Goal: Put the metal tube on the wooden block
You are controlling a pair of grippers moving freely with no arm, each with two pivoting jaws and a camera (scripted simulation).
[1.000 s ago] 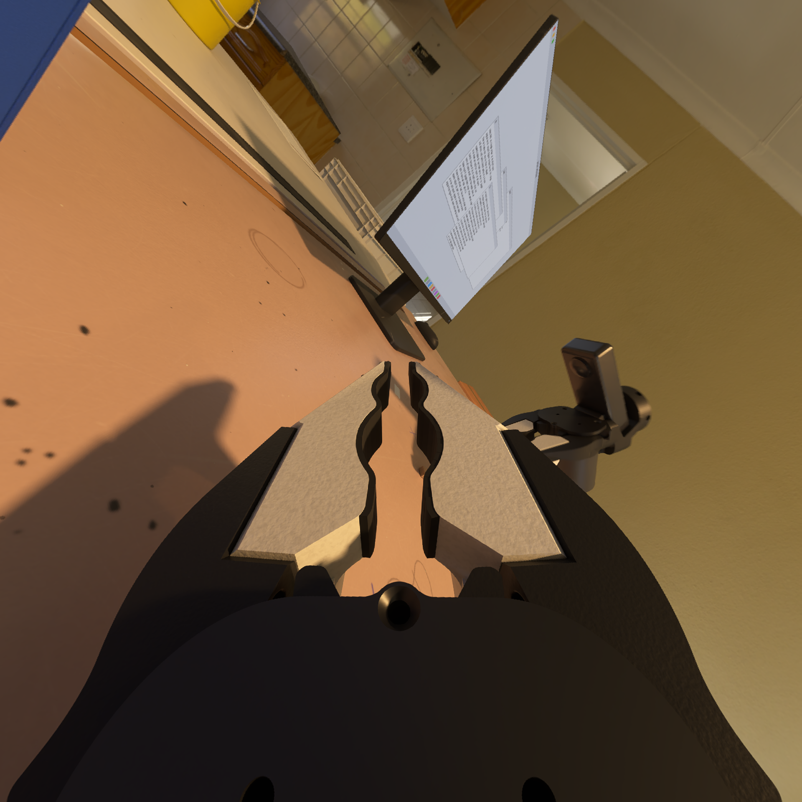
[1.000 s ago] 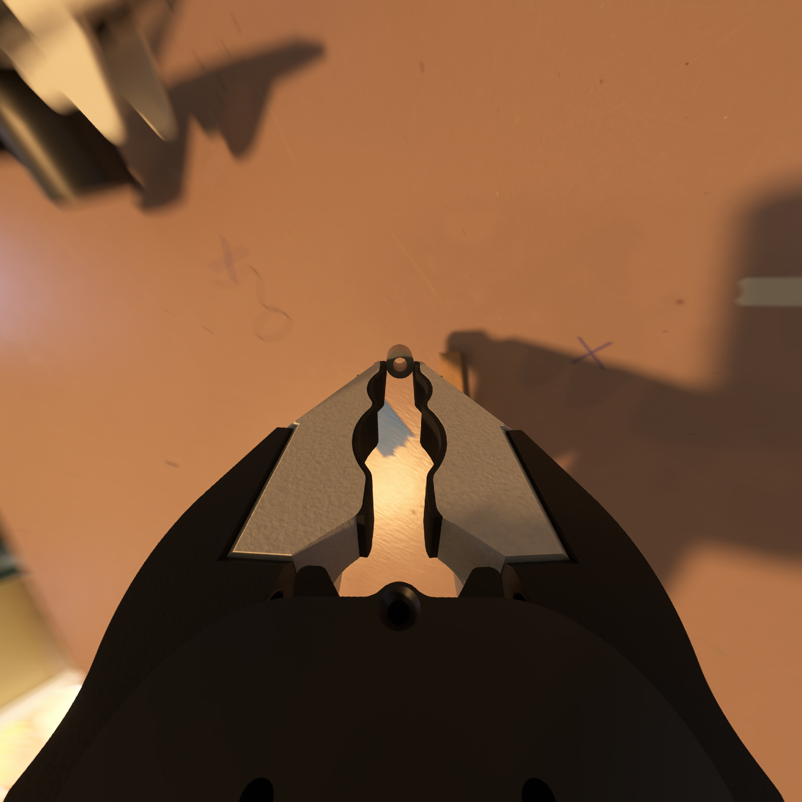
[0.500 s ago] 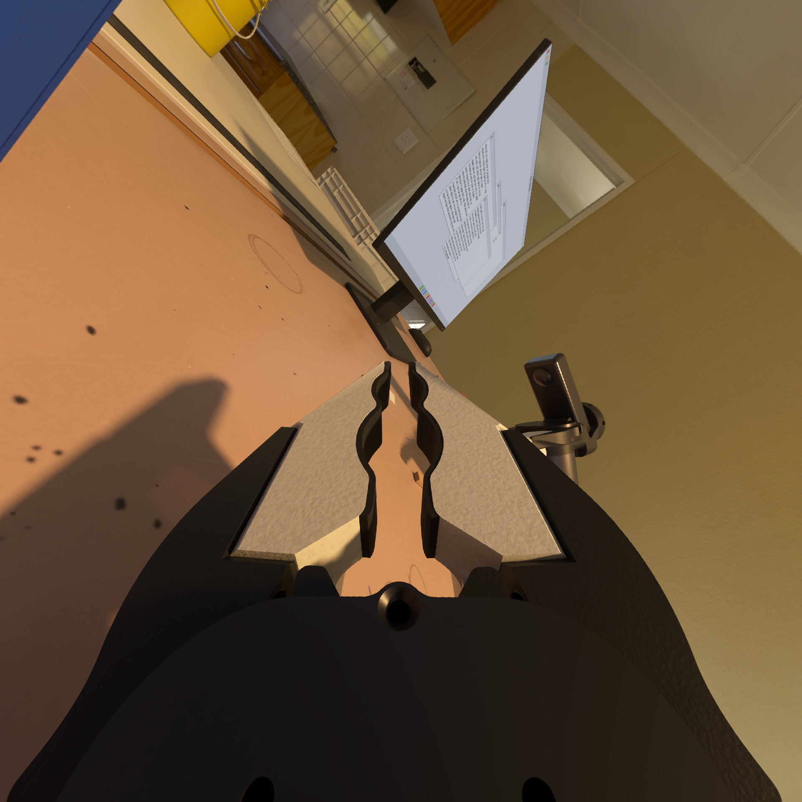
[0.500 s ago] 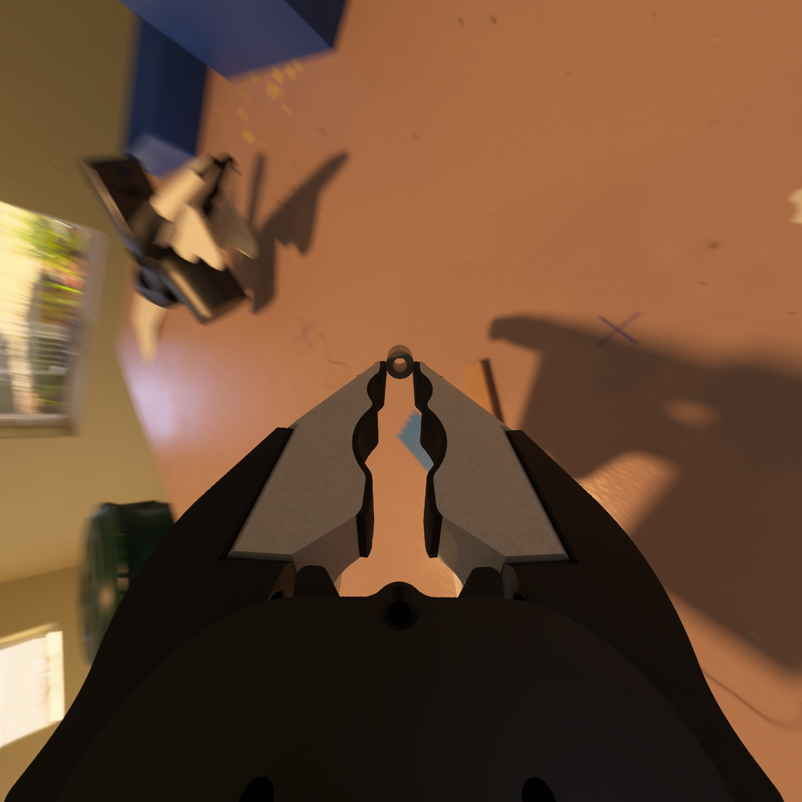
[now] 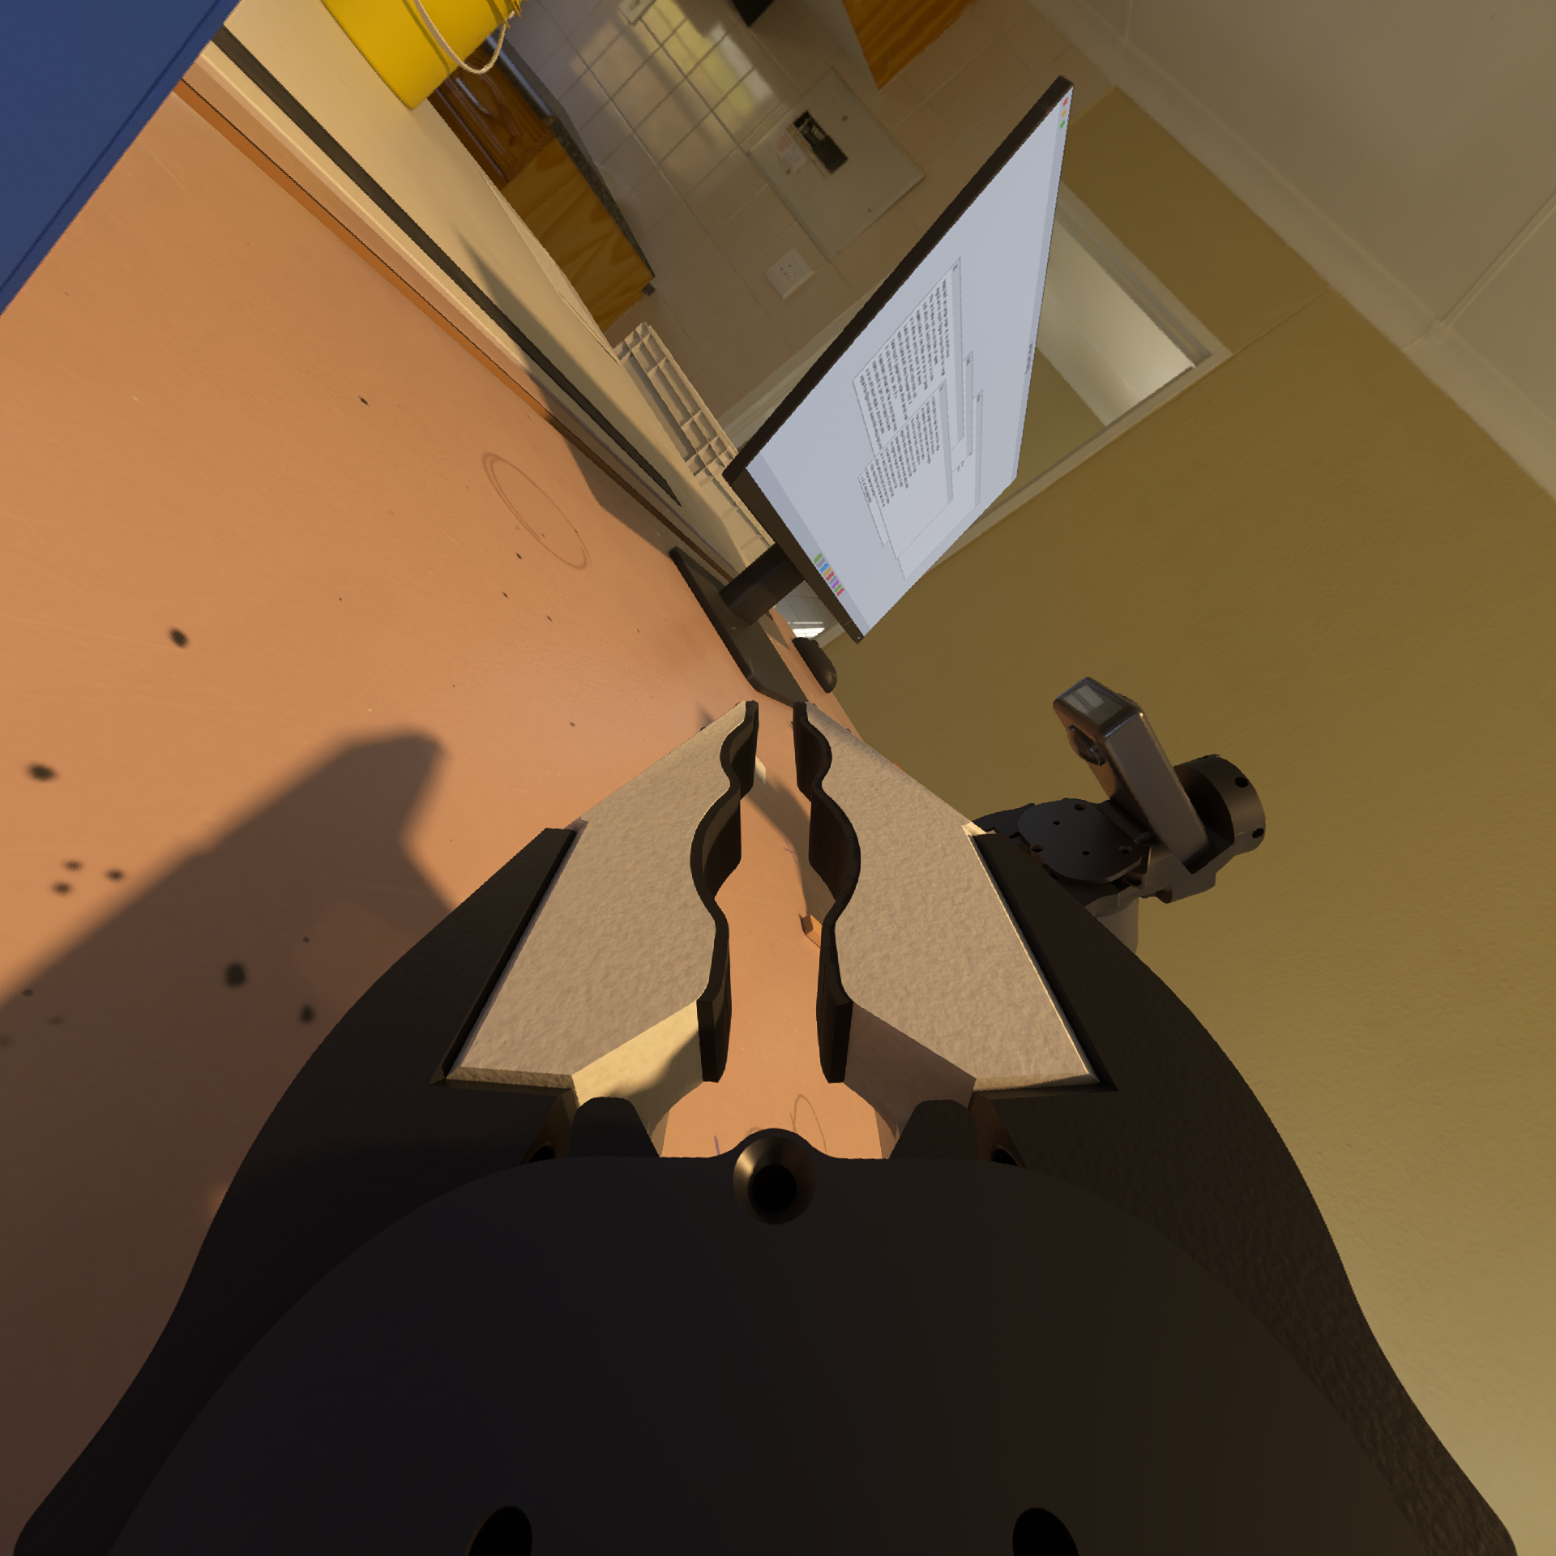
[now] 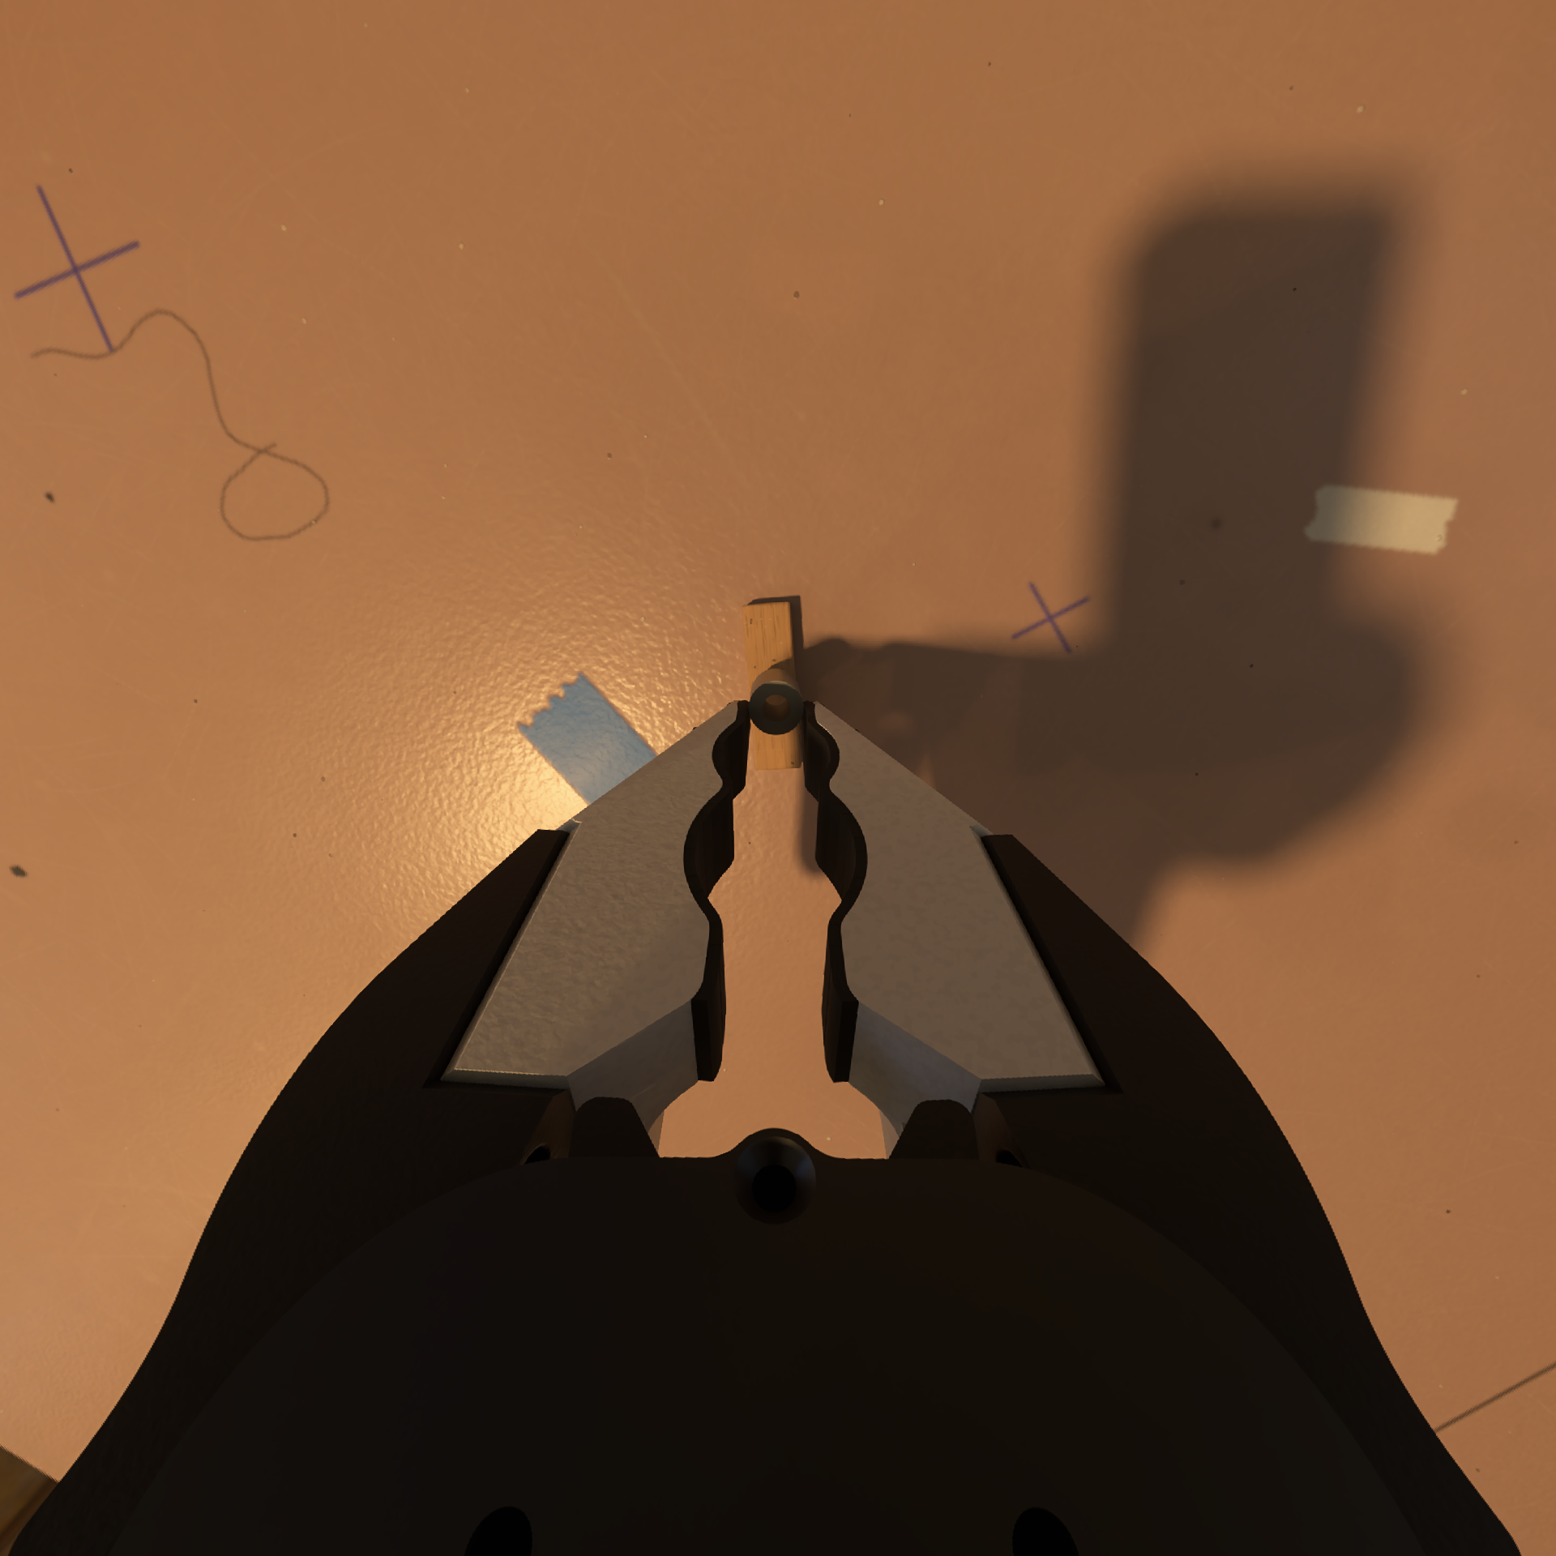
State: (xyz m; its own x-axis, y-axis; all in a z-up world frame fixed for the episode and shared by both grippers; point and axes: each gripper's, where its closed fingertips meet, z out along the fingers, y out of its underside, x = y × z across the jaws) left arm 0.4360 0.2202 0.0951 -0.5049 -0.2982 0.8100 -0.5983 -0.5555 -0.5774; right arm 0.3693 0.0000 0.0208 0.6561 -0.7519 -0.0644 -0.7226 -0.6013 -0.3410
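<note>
The right gripper [image 6: 775,711] holds the metal tube [image 6: 775,707] pinched between its fingertips, the tube seen end-on as a small grey ring with a dark bore, pointing straight ahead of the gripper toward the table [image 6: 505,253]. Directly beyond the tips lies the wooden block [image 6: 770,644], a small pale strip flat on the table; the tube's end overlaps it in this view, so the gripper appears lined up over the block, though whether the tube already touches the wood cannot be told. To the left of the fingers sits a scrap of blue tape [image 6: 585,745], and farther off to the right a pale strip of tape [image 6: 1381,519] lies inside the gripper's shadow. The left gripper [image 5: 775,716] has its fingers drawn narrow with nothing between them, hanging low over the table and facing a monitor [image 5: 918,404] ahead; the right gripper's body [image 5: 1128,817] shows off to its right. Judged from this, the pickup is done and the carry looks nearly finished: what seems left is lowering the tube onto the block, letting go so that it rests there, and pulling away. The block is narrow and the tube round, so it could roll off on release.
</note>
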